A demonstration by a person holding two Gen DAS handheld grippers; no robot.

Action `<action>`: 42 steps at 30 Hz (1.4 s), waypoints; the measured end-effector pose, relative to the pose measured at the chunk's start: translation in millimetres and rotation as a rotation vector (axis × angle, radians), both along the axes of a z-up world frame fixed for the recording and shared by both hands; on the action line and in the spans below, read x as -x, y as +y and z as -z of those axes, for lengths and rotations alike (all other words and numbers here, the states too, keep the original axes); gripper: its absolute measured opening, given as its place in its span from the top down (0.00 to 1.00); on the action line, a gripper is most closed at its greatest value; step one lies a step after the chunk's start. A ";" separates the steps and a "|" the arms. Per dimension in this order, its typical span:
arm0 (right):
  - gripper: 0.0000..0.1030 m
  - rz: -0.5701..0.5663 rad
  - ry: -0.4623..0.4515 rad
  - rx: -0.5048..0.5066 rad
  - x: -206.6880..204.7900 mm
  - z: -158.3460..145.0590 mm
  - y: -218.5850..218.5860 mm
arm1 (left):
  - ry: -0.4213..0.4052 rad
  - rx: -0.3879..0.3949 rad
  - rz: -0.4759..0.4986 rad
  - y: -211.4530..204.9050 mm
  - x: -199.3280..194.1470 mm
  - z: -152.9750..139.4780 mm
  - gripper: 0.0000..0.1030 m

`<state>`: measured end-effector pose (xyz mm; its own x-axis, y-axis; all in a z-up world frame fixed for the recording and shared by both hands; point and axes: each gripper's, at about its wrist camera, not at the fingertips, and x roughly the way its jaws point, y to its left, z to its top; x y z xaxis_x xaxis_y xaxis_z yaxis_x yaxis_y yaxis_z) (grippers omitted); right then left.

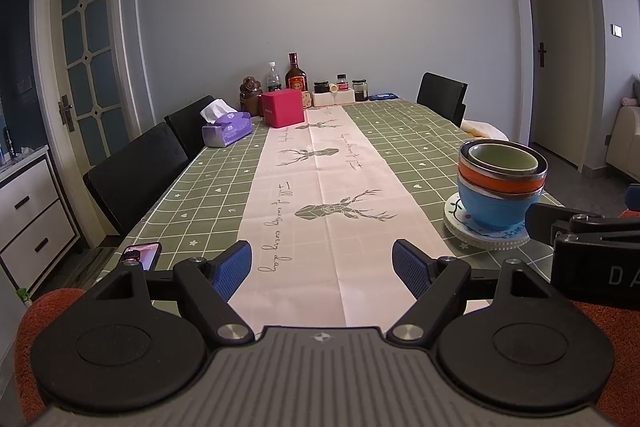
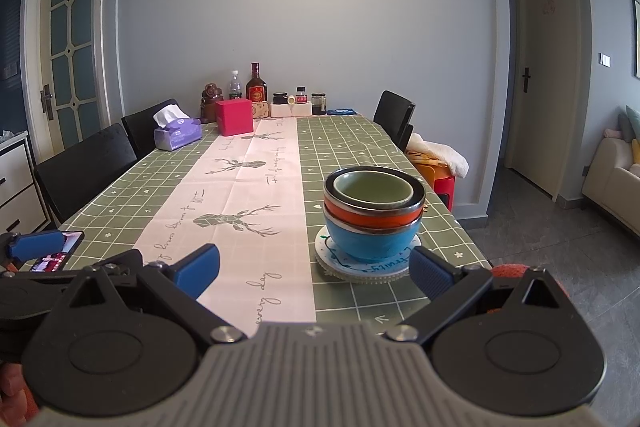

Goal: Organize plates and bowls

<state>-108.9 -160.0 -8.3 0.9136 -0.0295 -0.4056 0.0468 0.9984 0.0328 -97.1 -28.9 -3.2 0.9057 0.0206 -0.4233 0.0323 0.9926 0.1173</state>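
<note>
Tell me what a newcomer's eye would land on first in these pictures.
The stack of nested bowls, green inside orange inside blue, stands on a white plate near the table's right edge, just ahead of the open right gripper. Next comes the pink deer-print runner down the green checked tablecloth, then the magenta box at the far end.

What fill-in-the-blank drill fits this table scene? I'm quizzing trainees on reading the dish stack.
1. The green bowl nests inside the ____ bowl.
2. The blue bowl stands on a white ____.
3. Both the left gripper and the right gripper are ____ and hold nothing.
4. The tissue box beside the pink box is ____ in colour.

Missing words: orange; plate; open; purple
</note>
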 end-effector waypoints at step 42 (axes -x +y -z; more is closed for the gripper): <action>0.03 0.027 0.007 -0.017 -4.0 3.6 0.8 | -0.005 0.009 -0.009 0.9 1.1 -1.2 0.09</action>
<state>-104.9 -159.2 -11.9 0.9098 -0.0474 -0.4123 0.0743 0.9960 0.0496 -98.2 -28.0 -2.0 0.9076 0.0248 -0.4192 0.0231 0.9938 0.1089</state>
